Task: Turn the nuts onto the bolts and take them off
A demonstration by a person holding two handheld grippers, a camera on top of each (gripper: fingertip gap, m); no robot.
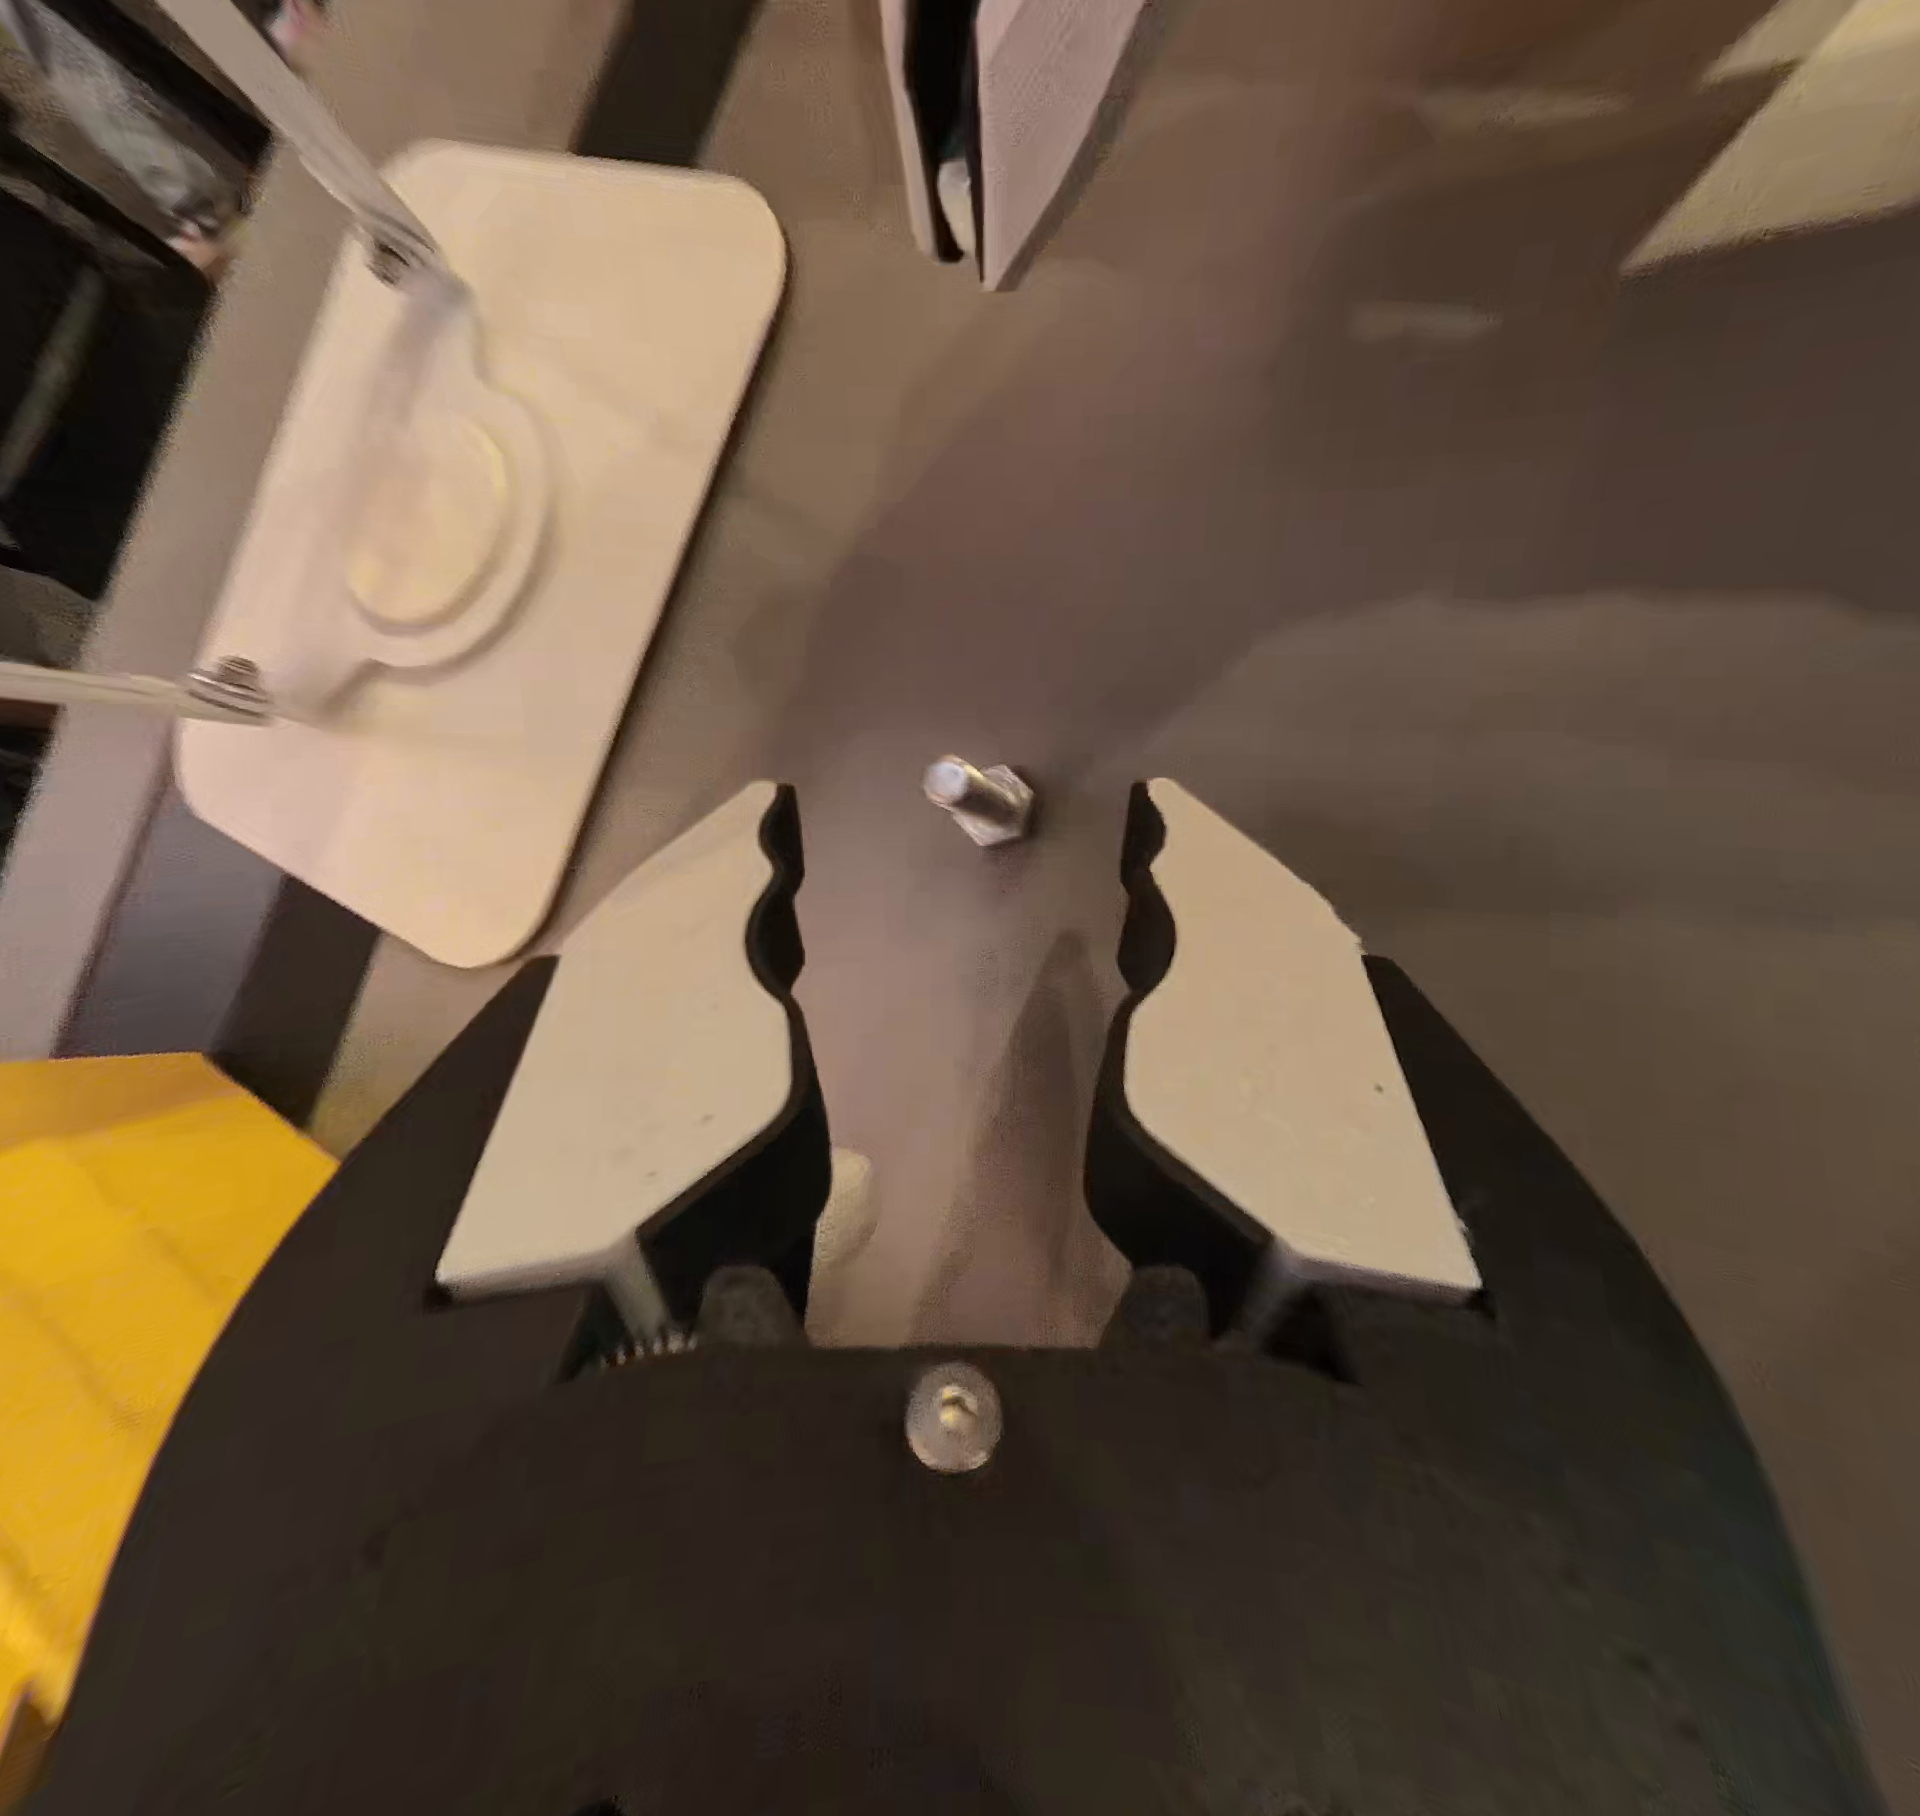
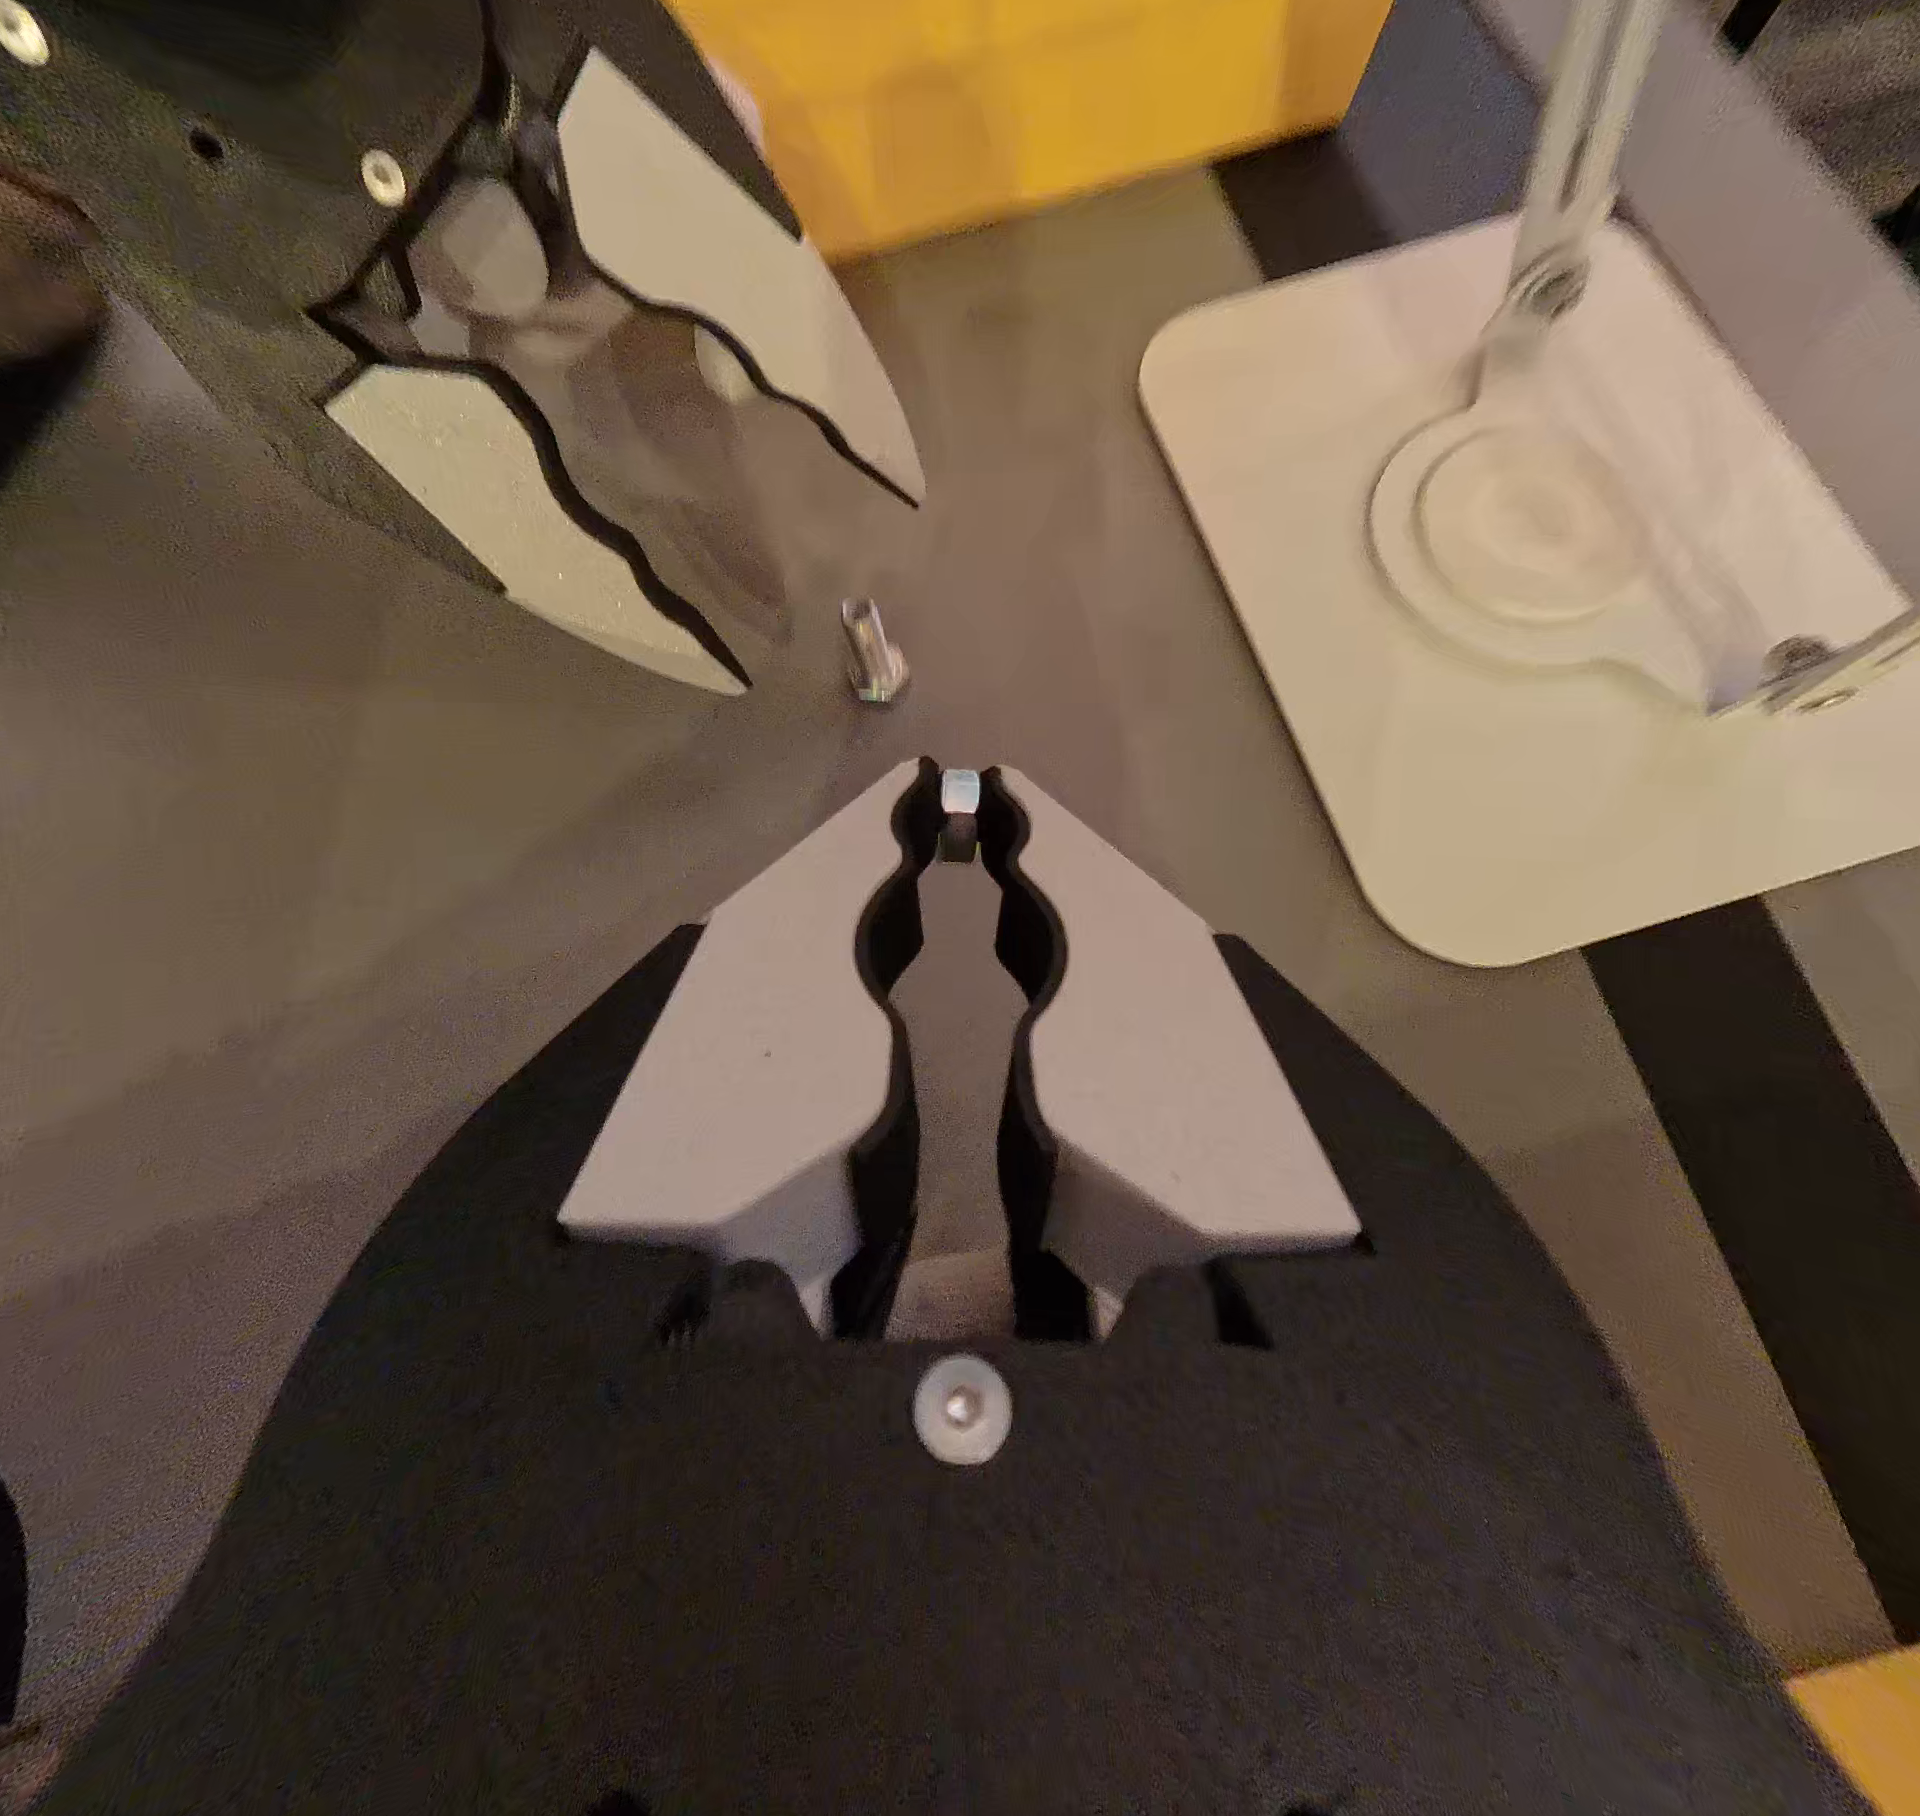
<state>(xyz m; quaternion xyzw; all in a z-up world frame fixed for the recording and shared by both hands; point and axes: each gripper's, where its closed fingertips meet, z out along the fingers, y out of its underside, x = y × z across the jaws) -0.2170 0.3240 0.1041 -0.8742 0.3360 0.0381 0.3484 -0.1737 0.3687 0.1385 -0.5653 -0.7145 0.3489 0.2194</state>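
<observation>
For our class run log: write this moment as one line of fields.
left tool: open, empty, around bolt | bolt: head down on table | right tool: shut on nut | nut: off bolt

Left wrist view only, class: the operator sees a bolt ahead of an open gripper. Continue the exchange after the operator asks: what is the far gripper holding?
Observer: The right gripper is shut on a small nut, pinched at its very tips.
Operator: Is that nut on the bolt yet?
Observer: No. The bolt sits on the table apart from the nut, with bare table between them.
</observation>
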